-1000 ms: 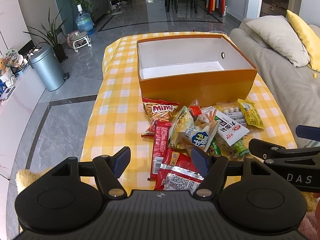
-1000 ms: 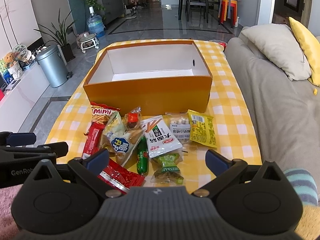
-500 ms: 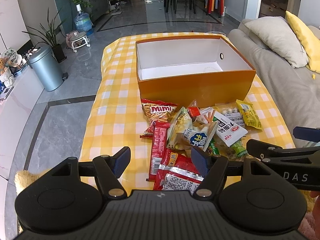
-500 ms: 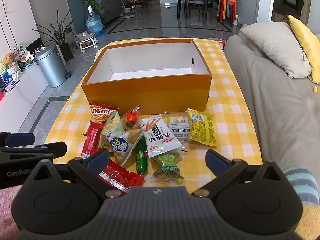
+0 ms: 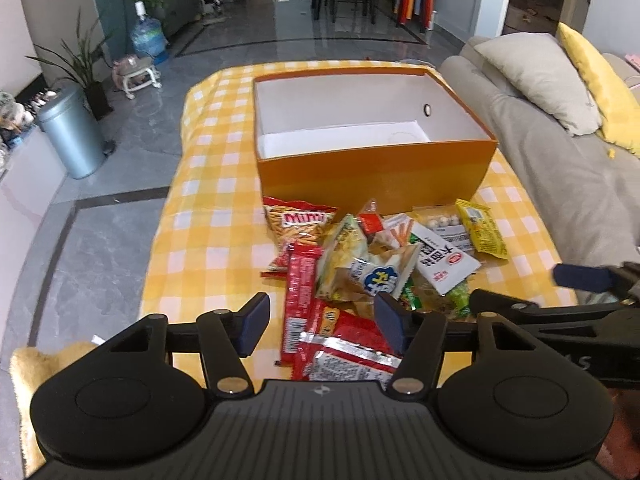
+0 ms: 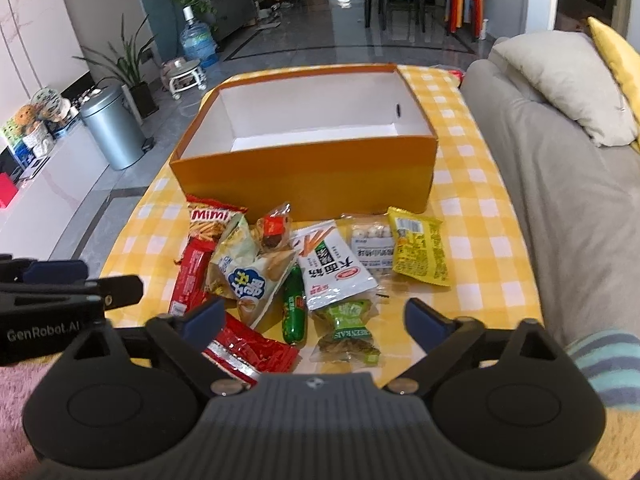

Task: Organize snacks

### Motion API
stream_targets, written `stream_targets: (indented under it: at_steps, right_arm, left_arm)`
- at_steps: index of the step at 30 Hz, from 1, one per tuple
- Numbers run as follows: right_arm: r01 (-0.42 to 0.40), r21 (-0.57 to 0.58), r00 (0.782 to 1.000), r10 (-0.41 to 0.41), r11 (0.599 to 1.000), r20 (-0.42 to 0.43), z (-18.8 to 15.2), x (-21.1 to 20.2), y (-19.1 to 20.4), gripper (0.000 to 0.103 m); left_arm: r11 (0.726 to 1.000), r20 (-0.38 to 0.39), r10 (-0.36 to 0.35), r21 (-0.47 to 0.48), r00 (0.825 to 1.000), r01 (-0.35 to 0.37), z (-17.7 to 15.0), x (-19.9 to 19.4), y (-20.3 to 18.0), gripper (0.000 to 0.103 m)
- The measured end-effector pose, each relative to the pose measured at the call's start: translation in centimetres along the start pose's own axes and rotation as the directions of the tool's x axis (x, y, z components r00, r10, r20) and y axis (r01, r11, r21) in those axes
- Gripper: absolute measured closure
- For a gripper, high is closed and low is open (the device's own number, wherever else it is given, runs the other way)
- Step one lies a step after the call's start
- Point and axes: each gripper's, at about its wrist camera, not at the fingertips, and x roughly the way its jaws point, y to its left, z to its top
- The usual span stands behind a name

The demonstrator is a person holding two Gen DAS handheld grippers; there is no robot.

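An empty orange box (image 5: 372, 176) with a white inside stands on the yellow checked table; it also shows in the right wrist view (image 6: 304, 184). A pile of snack packets lies in front of it: a Mimi bag (image 5: 300, 220), a red bar (image 5: 300, 300), a white packet (image 6: 336, 268), a yellow packet (image 6: 418, 250), a green packet (image 6: 352, 332). My left gripper (image 5: 320, 322) is open above the red packets (image 5: 344, 348) at the near edge. My right gripper (image 6: 316, 316) is open, close over the green packet.
A grey sofa (image 6: 560, 200) with cushions runs along the table's right side. A metal bin (image 5: 72, 136) and plants stand on the floor to the left. The other gripper shows at the side of each view.
Both grippers have moved forward and down toward the snack pile. The packets and box have not moved.
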Motion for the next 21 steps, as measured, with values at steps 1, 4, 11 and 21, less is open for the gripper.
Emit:
stream_targets:
  at_steps: [1,4,11,21]
  right_arm:
    - [-0.004,-0.002,1.0,0.004,1.0,-0.007,0.0,0.3,-0.1,0.022]
    - [-0.003,-0.015,1.0,0.002,1.0,-0.022,0.2,1.4,-0.6,0.034]
    - [0.039,-0.037,0.999,-0.04,0.999,-0.033,0.8,3.5,-2.4,0.045]
    - [-0.013,-0.143,0.998,0.003,0.99,-0.069,1.7,7.4,-2.8,0.037]
  left_arm:
    - [1.0,-0.006,-0.022,0.001,1.0,0.022,0.1,0.3,0.1,0.039]
    - [0.997,-0.009,-0.074,-0.009,0.997,0.074,0.5,0.8,0.1,0.041]
    - [0.992,-0.038,-0.123,0.037,0.992,0.124,1.6,2.7,-1.0,0.038]
    - [0.972,-0.127,-0.149,0.162,0.981,0.169,2.8,7.2,-2.4,0.026]
